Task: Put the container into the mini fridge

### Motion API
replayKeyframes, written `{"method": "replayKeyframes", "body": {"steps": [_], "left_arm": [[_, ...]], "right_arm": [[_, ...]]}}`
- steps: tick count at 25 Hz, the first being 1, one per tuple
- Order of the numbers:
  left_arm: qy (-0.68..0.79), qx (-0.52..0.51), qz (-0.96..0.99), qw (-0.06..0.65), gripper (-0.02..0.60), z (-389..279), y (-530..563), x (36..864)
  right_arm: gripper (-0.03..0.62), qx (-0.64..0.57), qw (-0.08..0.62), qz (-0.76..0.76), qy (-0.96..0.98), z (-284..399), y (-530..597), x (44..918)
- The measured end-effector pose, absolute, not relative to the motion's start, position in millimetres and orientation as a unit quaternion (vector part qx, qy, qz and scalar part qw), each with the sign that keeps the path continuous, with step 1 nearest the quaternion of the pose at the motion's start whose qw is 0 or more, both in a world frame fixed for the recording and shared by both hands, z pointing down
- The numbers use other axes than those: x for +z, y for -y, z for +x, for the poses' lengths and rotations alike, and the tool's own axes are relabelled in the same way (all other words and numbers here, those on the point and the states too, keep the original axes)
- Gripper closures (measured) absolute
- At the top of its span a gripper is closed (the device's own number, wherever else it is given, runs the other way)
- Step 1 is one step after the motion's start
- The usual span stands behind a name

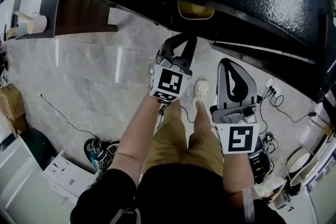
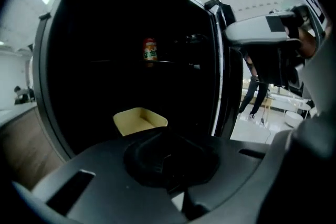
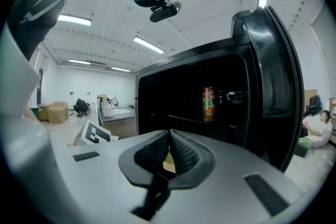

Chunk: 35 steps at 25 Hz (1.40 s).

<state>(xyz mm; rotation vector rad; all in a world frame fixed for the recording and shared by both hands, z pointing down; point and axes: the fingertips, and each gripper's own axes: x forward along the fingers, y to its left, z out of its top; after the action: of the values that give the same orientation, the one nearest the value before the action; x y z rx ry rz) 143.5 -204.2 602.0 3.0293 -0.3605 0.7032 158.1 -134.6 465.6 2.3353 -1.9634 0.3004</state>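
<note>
The left gripper (image 2: pixel 164 157) has its jaws pressed together with nothing between them. It points straight into the open mouth of the mini fridge (image 2: pixel 52 65). The container (image 2: pixel 139 120), a pale yellow open-topped tub, sits on the fridge floor just ahead of those jaws and a touch to their left, apart from them. As far as I can see into it, it is empty.

The right gripper (image 3: pixel 169 136) is also closed, its pads meeting at the tips and holding nothing. The sliver of yellow in its view is the tub further back. From overhead it hangs further from the opening than the left one, so the left is the nearer tool.

Higher inside, a drink can (image 2: pixel 150 50) stands upright on a shelf (image 2: pixel 176 62), well clear of the tub. The door (image 3: pixel 275 81) stands open on the right side.

To my eye the tub is already in place, so what remains is backing straight out and swinging the door to.
</note>
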Motion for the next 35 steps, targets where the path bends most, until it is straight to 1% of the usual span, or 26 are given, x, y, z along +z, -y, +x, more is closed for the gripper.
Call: {"method": "replayKeyframes", "body": {"steps": [7, 11, 20, 30, 35], "left_arm": [[0.150, 0.220, 0.963, 0.048, 0.558, 156.0, 216.4, 625.8], [0.159, 0.228, 0.960, 0.039, 0.558, 160.3, 225.6, 643.5], [0.174, 0.241, 0.954, 0.039, 0.558, 169.1, 252.3, 660.8], [0.193, 0.249, 0.949, 0.018, 0.558, 178.6, 290.9, 663.4], [0.190, 0.250, 0.949, 0.011, 0.558, 182.4, 289.6, 656.2]], "right_arm": [[0.557, 0.092, 0.048, 0.756, 0.646, 162.9, 131.0, 461.1], [0.557, 0.097, 0.063, 0.748, 0.654, 158.4, 129.2, 466.9], [0.557, 0.096, 0.067, 0.743, 0.659, 163.0, 134.9, 472.8], [0.557, 0.100, 0.075, 0.749, 0.651, 170.6, 142.0, 481.3], [0.557, 0.096, 0.076, 0.755, 0.644, 179.7, 139.6, 473.6]]}}
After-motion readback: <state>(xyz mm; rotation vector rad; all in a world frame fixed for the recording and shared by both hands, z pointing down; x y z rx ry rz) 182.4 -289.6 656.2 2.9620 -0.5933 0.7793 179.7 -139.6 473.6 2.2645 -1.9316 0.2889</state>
